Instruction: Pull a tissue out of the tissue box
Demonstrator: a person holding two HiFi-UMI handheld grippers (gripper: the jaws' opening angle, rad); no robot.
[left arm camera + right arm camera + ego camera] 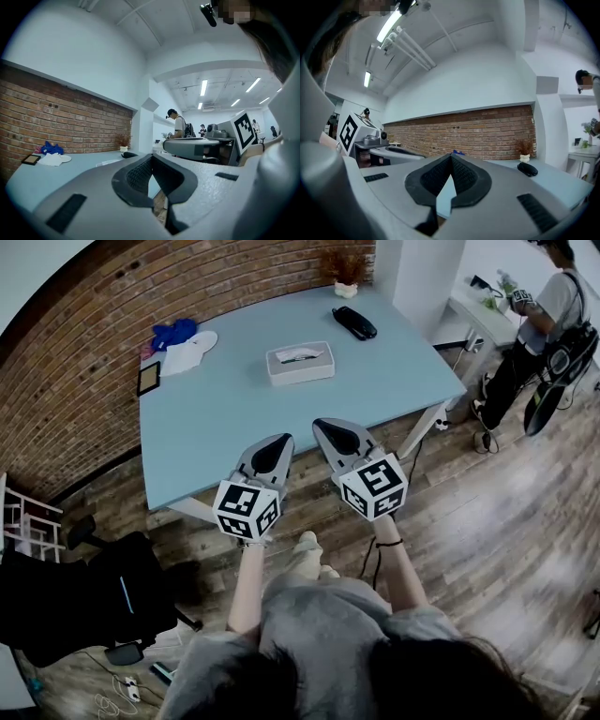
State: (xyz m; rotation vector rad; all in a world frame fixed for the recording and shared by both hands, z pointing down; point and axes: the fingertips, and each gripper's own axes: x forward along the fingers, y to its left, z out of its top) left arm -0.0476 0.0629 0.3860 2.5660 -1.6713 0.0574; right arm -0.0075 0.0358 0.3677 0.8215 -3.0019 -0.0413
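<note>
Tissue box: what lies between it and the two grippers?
Head view: only bare blue tabletop separates tissue box from left gripper and right gripper.

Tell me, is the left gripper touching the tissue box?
Apart. The head view shows bare table between the left gripper and the tissue box.

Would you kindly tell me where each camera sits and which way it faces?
Head view: person's head, steeply down at table and tissue box; shows forearms, left hand-held gripper, right hand-held gripper.
Left gripper view: on the left hand-held gripper, along its shut jaws across the table, brick wall at left.
Right gripper view: on the right hand-held gripper, along its shut jaws toward that wall.
Shared: both gripper views show the potted plant.
</note>
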